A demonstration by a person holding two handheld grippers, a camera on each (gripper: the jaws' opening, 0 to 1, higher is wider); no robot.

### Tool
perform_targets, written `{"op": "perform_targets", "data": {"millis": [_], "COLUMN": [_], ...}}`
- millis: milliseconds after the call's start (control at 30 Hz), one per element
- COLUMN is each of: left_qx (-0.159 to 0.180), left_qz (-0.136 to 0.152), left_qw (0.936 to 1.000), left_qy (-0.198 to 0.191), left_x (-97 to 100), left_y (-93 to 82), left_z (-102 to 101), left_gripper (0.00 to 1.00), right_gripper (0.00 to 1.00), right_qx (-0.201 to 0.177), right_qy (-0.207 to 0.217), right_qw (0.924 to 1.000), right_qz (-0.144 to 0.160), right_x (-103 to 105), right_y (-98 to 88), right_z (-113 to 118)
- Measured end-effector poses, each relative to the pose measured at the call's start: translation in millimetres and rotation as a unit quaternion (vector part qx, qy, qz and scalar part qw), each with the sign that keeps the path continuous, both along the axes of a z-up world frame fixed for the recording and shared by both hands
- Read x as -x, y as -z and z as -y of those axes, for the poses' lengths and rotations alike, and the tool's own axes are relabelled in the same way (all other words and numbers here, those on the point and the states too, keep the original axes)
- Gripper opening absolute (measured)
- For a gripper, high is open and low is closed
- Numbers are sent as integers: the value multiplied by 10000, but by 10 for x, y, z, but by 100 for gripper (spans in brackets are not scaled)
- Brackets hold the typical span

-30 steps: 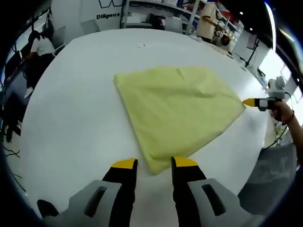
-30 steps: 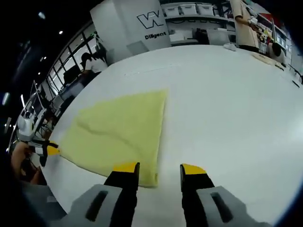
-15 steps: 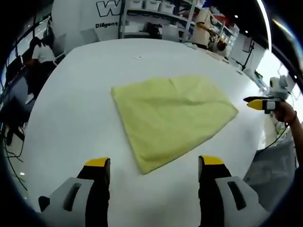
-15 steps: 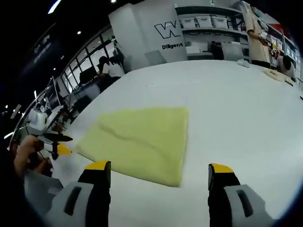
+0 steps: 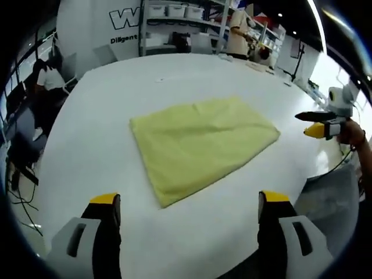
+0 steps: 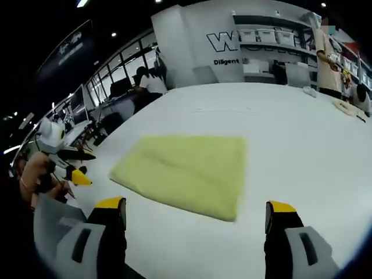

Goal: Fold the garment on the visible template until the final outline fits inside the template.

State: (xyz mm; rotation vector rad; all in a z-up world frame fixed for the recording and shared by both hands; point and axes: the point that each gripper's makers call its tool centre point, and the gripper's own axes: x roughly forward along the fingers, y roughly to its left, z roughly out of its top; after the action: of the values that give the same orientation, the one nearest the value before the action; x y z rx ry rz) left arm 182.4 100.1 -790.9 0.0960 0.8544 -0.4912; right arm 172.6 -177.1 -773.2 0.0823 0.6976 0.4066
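— So where does the cloth lie?

— Flat on the white table [image 5: 87, 133], a yellow cloth [image 5: 200, 145] folded into a neat four-sided shape, near the middle of the tabletop. In the right gripper view the same cloth [image 6: 186, 174] sits just ahead of the jaws, its near edge a little thick where the layers stack.

— And the grippers?

— Both hang above the table's near edge, touching nothing. The left gripper [image 5: 189, 200] has its yellow-tipped jaws spread wide, the cloth's near corner lying ahead between them. The right gripper [image 6: 195, 206] is spread just as wide, short of the cloth.

— Can each be seen from the other side?

— Yes. In the left gripper view the right gripper [image 5: 318, 123] shows at the far right, held in a hand [image 5: 351, 132], off the cloth's right corner; its jaws look parted. In the right gripper view the left gripper [image 6: 75, 167] shows at the far left, held in a hand [image 6: 36, 174], apart from the cloth.

— Anything behind?

— A white wall with dark lettering [image 5: 125, 23], shelves with bins [image 6: 267, 38], and people [image 5: 238, 32] standing and sitting beyond the table.
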Motion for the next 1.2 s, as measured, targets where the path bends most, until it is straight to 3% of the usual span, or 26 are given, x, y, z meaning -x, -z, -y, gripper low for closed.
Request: {"op": "perform_targets", "data": {"millis": [200,467,633,1200], "left_qx": [112,167,219,229], "left_qz": [76,25,73,-3], "left_qw": [9999,9998,9997,9997], "left_qy": [-81,-64,15,49], "left_x": [69,212,250,317], "left_y": [-42,-34,-82,-66], "left_z": [9,9,44,73], "left_gripper": [99,99,99,97], "right_gripper": [99,99,99,99], "right_qx": [-136,-61,-217,8], "right_qy": [64,-98,-280,-280], "right_qw": [9999,9999,9994,9996], "right_qz": [82,74,34,6], "right_x": [68,146,216,268], "right_y": [-67,-62,-67,-52], "right_z": [-47,-102,-197,-105]}}
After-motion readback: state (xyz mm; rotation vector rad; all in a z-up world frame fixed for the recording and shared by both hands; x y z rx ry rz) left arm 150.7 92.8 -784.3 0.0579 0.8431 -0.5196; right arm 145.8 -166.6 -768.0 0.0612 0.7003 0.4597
